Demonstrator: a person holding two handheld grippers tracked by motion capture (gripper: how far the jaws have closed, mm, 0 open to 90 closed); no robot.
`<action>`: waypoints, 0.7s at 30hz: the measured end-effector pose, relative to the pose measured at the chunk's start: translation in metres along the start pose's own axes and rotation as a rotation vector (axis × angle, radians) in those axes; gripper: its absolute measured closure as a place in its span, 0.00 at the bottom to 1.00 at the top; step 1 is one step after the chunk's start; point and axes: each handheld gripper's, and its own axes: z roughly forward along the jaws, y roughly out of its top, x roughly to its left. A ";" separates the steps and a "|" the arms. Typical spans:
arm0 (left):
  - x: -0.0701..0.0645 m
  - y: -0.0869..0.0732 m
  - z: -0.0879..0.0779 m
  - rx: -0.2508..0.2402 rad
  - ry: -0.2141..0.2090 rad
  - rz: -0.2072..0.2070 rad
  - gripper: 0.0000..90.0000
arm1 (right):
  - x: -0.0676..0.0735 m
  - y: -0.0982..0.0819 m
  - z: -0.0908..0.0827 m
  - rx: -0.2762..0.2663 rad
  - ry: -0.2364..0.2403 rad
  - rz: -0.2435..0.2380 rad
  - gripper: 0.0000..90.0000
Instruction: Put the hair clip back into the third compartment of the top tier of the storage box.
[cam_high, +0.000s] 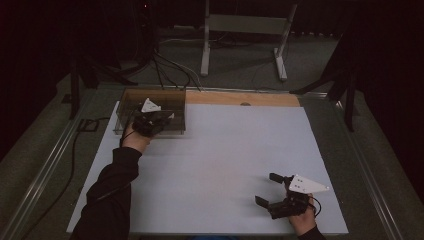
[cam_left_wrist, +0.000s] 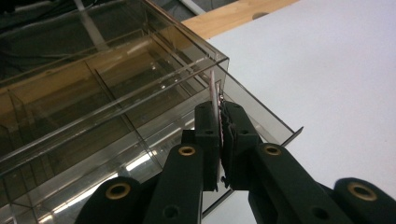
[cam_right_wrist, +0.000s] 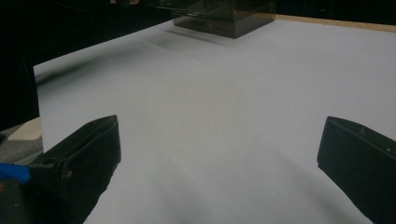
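Observation:
A smoky clear plastic box (cam_high: 172, 100) with several dividers stands at the table's far left; its compartments (cam_left_wrist: 93, 102) look bare. My left gripper (cam_high: 152, 121) hovers over the box's near edge. Its jaws are shut on a thin flat piece (cam_left_wrist: 214, 91), seen edge-on, which sticks up past the left gripper's tips (cam_left_wrist: 219, 112) just above the box's corner. My right gripper (cam_high: 267, 189) rests low at the table's near right. In its own view the right gripper (cam_right_wrist: 219, 154) stands wide open with nothing between the jaws. The box (cam_right_wrist: 224, 16) shows far off.
A white sheet (cam_high: 225, 150) covers the table, with a wooden strip (cam_high: 245, 98) along the far edge. Beyond the table stands a metal frame (cam_high: 245, 35), and cables (cam_high: 165, 65) lie on the floor. A dark sleeve (cam_high: 112, 195) reaches in from the bottom left.

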 end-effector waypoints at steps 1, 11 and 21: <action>0.000 0.000 0.001 0.011 0.001 0.003 0.96 | 0.000 0.000 0.000 0.000 0.000 0.000 0.00; -0.002 0.001 0.007 0.029 0.010 0.007 0.96 | 0.000 0.000 0.000 0.000 0.002 0.002 0.00; -0.008 0.007 0.001 -0.016 0.006 -0.011 0.69 | 0.000 0.000 0.000 -0.001 0.002 0.002 0.00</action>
